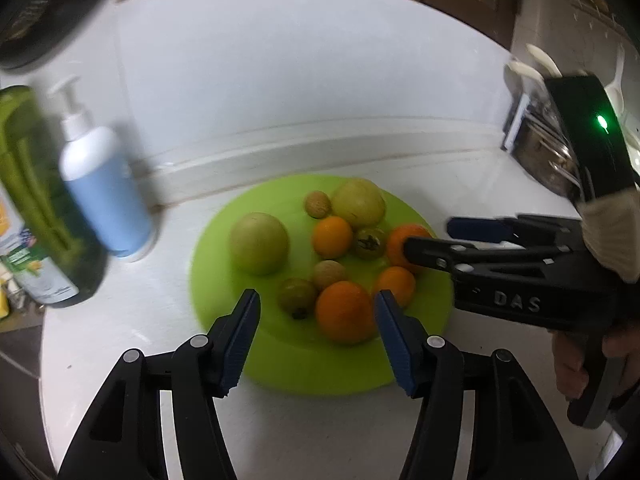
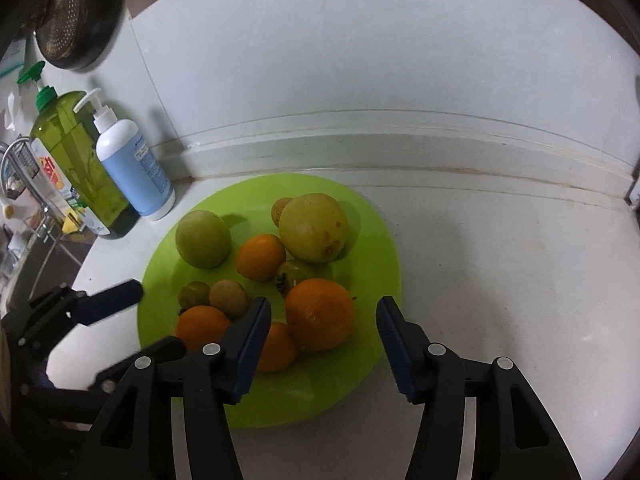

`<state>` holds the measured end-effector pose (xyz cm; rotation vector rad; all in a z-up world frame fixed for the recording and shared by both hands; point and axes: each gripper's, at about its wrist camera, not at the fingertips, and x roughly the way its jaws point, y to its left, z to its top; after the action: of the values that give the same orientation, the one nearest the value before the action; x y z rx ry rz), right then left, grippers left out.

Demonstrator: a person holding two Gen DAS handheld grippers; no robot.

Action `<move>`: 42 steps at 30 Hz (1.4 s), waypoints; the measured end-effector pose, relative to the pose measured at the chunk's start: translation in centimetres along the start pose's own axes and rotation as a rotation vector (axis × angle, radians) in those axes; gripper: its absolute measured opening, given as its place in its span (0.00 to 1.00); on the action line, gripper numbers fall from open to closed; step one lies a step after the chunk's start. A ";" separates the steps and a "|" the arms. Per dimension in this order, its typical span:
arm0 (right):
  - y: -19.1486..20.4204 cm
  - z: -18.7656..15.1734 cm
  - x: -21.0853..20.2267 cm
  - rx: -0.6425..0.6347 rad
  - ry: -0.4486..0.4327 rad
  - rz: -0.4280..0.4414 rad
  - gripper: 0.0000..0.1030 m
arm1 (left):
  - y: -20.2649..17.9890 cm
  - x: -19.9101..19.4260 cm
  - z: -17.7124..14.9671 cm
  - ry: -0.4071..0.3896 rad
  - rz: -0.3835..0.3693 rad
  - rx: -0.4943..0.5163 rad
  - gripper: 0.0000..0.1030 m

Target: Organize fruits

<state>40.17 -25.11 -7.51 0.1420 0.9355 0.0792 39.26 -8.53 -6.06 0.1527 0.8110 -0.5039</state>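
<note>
My right hand-held gripper (image 2: 324, 336), jaws spread and empty, hovers nearest the orange (image 2: 319, 314), lying just ahead on the plate (image 2: 372, 240).

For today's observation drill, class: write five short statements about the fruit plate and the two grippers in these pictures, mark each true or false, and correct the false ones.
1. The fruits lie on a green plate. True.
2. The right gripper clamps an orange. False: its jaws stand open, gripping nothing.
3. A blue pump bottle stands beside the plate. True.
4. The left gripper holds a green fruit. False: open, empty.
5. Only oranges are on the plate. False: green and brownish fruits too.
</note>
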 end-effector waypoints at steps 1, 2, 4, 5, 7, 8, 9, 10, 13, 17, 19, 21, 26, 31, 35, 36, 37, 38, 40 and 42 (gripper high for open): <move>0.2 -0.2 -0.5 -0.001 -0.008 -0.012 0.54 | 0.3 -0.8 -0.1 -0.014 0.013 -0.011 0.58; 0.4 -0.4 -1.0 -0.001 -0.015 -0.022 0.54 | 0.4 -1.3 -0.1 -0.022 0.028 -0.018 0.60; 1.0 -1.1 -2.3 0.002 -0.035 -0.037 0.55 | 0.7 -2.5 -0.4 -0.044 0.052 -0.025 0.61; 1.3 -1.4 -3.0 0.003 -0.047 -0.044 0.58 | 0.8 -3.3 -0.5 -0.056 0.064 -0.029 0.62; 2.0 -2.4 -4.6 0.004 -0.076 -0.064 0.63 | 0.9 -4.5 -0.8 -0.070 0.082 -0.034 0.67; 2.4 -2.8 -5.4 0.003 -0.089 -0.072 0.64 | 1.0 -5.5 -1.1 -0.084 0.085 -0.037 0.68; 2.9 -3.4 -6.4 0.000 -0.107 -0.085 0.65 | 1.0 -6.1 -1.3 -0.091 0.091 -0.041 0.70; 3.1 -3.8 -7.1 0.000 -0.119 -0.094 0.68 | 1.3 -6.8 -1.5 -0.099 0.095 -0.042 0.73; 4.0 -5.4 -9.6 0.008 -0.161 -0.125 0.75 | 1.1 -8.7 -2.3 -0.126 0.103 -0.032 0.79; 5.0 -7.3 -12.5 0.036 -0.203 -0.170 0.81 | 0.7 -11.8 -3.7 -0.178 0.127 0.003 0.86; 5.6 -8.3 -13.9 0.049 -0.226 -0.185 0.82 | 0.7 -13.1 -4.4 -0.197 0.138 0.009 0.89; 6.0 -9.2 -15.1 0.057 -0.239 -0.193 0.83 | 0.4 -14.4 -5.2 -0.215 0.152 0.009 0.92; 7.1 -11.5 -18.1 0.041 -0.268 -0.201 0.87 | -0.6 -17.8 -7.4 -0.248 0.181 0.001 0.99; 7.6 -14.0 -21.1 0.022 -0.290 -0.187 0.89 | -2.1 -21.2 -9.6 -0.265 0.200 -0.036 1.00; 7.8 -15.8 -23.6 0.005 -0.315 -0.176 0.90 | -3.4 -23.7 -11.4 -0.288 0.208 -0.062 1.00; 7.8 -16.3 -24.2 0.001 -0.319 -0.176 0.90 | -3.8 -24.3 -11.9 -0.287 0.214 -0.072 1.00; 7.8 -16.8 -24.8 0.000 -0.321 -0.173 0.90 | -4.0 -24.6 -12.2 -0.286 0.215 -0.075 1.00; 7.8 -17.3 -25.3 -0.001 -0.323 -0.171 0.90 | -4.4 -25.2 -12.8 -0.287 0.216 -0.076 1.00; 7.9 -18.3 -26.3 -0.002 -0.330 -0.170 0.91 | -5.0 -26.2 -13.7 -0.295 0.222 -0.079 1.00; 8.0 -19.2 -27.1 -0.004 -0.334 -0.166 0.91 | -5.6 -27.2 -14.6 -0.303 0.226 -0.081 1.00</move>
<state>8.56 -19.02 4.06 0.0699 0.6103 -0.0944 11.30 1.36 4.03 0.0891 0.5084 -0.2713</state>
